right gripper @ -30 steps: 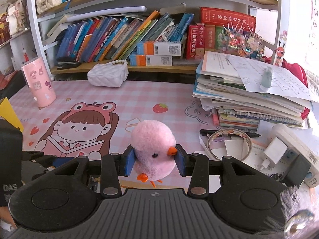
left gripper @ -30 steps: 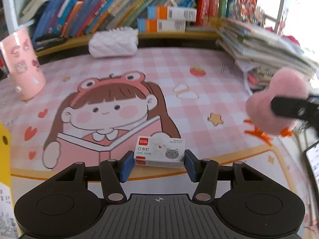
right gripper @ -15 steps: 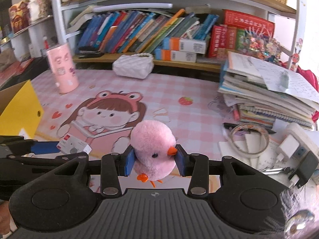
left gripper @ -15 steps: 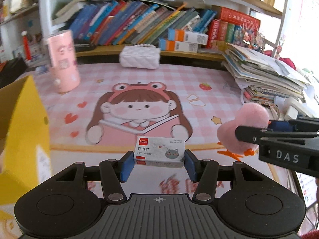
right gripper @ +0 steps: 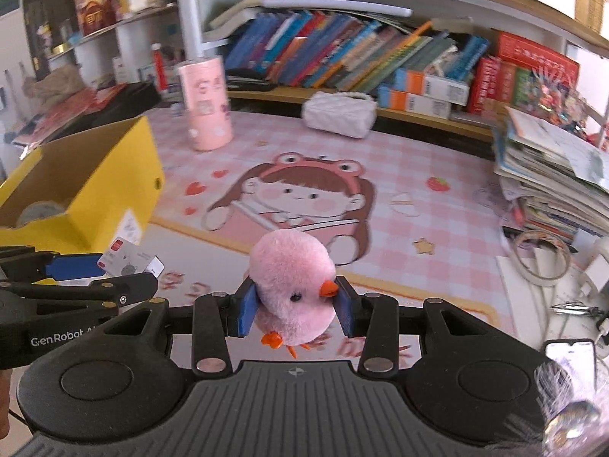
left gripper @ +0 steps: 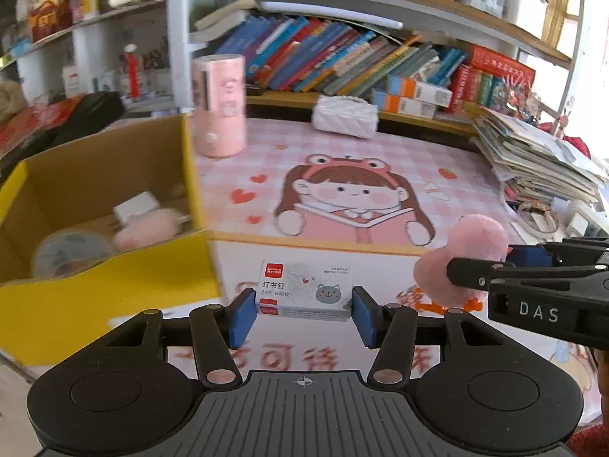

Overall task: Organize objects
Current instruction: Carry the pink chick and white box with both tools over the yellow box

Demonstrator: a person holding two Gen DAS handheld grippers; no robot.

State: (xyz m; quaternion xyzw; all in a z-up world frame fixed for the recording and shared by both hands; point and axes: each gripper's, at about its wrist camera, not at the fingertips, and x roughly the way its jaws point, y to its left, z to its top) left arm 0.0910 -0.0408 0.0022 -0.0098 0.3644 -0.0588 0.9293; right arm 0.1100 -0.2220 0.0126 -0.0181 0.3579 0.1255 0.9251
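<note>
Judging by the yellow box [left gripper: 95, 205] at ten o'clock already holding several small items, sorting looks partway done: the left hand-held gripper [left gripper: 303, 310] clamps a staple box [left gripper: 306, 289] and the right hand-held gripper [right gripper: 295, 310] a pink plush chick [right gripper: 291, 285], both held above the counter [left gripper: 437, 163], neither yet boxed.

The open yellow cardboard box [left gripper: 95, 266] was smeared by motion in the left wrist view, and its left side ran off the picture's edge. Inside it, a pale round thing [left gripper: 68, 255], a pink fuzzy lump [left gripper: 146, 230] and a small white block [left gripper: 135, 205] were too blurred to identify. The right tool [left gripper: 506, 262] covered part of the fluffy pink chick toy [left gripper: 468, 255]. The shelved book spines [right gripper: 342, 57] were too small to read.
</note>
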